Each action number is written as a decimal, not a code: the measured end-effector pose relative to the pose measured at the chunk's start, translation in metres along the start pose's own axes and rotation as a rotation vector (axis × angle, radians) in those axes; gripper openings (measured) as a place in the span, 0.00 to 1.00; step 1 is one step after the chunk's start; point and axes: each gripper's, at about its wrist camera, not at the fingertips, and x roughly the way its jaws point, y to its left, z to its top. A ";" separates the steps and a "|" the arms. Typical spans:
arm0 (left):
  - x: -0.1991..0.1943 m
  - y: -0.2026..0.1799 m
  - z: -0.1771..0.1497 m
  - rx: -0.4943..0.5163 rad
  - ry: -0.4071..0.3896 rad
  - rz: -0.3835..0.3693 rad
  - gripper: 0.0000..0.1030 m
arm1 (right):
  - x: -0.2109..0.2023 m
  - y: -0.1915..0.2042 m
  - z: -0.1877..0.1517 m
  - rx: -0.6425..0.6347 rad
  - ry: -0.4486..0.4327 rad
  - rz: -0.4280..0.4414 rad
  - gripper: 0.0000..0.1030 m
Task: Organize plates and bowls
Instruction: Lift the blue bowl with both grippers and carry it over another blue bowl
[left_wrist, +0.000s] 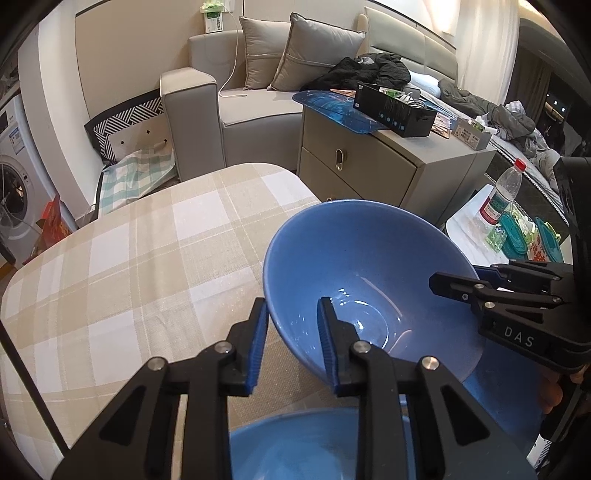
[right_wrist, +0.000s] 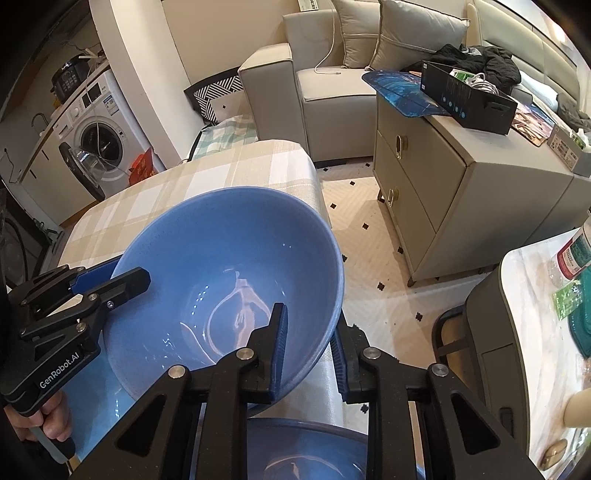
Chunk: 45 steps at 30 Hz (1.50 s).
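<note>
Right wrist alone shows washing machine (right_wrist: 96, 144) door open.

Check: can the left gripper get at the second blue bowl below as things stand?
Probably not: the left gripper is shut on the raised blue bowl's rim, as is the right gripper. The lower bowl lies open beneath.

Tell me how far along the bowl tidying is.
Done: nothing looks stacked yet. In hand: both claws, left claw and right claw, pinch opposite rims of the tilted blue bowl. Left: setting it down, perhaps into the second blue dish just below.
</note>
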 end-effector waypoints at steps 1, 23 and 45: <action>-0.001 0.000 0.000 0.000 -0.003 -0.001 0.25 | -0.001 0.000 0.000 0.000 -0.002 0.000 0.22; -0.052 -0.005 0.009 0.007 -0.102 -0.007 0.25 | -0.055 0.012 0.003 -0.021 -0.101 -0.008 0.22; -0.131 0.019 -0.011 -0.013 -0.196 0.037 0.25 | -0.109 0.073 -0.008 -0.095 -0.163 0.021 0.22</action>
